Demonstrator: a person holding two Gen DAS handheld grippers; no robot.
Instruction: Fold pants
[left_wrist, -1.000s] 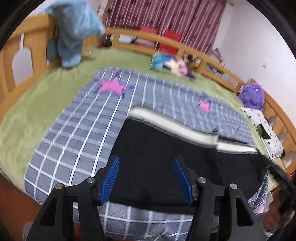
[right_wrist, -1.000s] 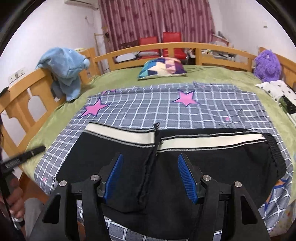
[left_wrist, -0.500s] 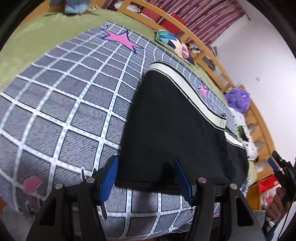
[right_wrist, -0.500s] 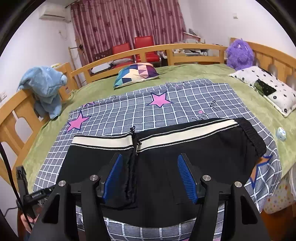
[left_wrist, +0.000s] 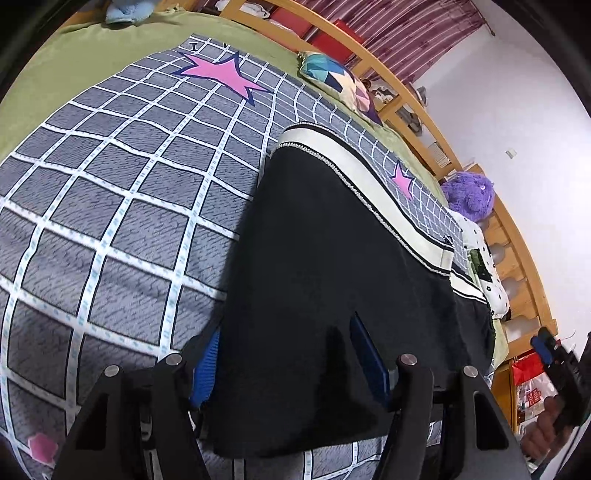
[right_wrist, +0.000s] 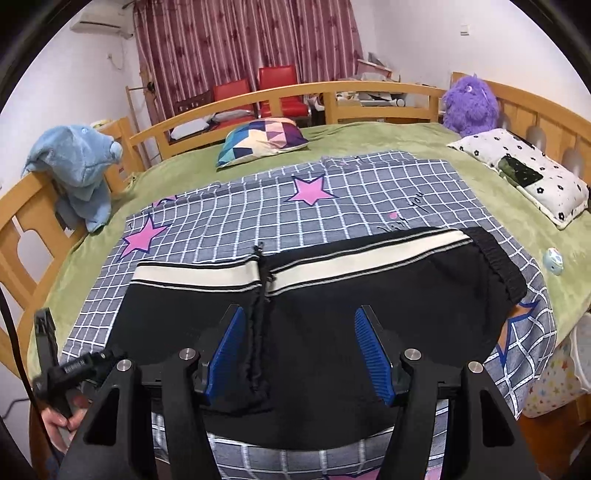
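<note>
You are bringing the left gripper (left_wrist: 288, 362), jaws just widened, low over the near left corner of the pants (right_wrist: 314, 314) lying on the blanket (right_wrist: 369, 199), so be sliding one finger underneath while the right gripper (right_wrist: 299, 350) is hovering, jaws apart.

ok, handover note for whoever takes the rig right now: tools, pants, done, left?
Left tool: open, low over the near left corner of the black pants; its jaws have just been opening, cloth between them, no clamp visible.
Right tool: open, above the pants' near edge, nothing held.
Pants: on the checked blanket, already folded along their length, legs stacked.
Left: grip, fold across.
</note>
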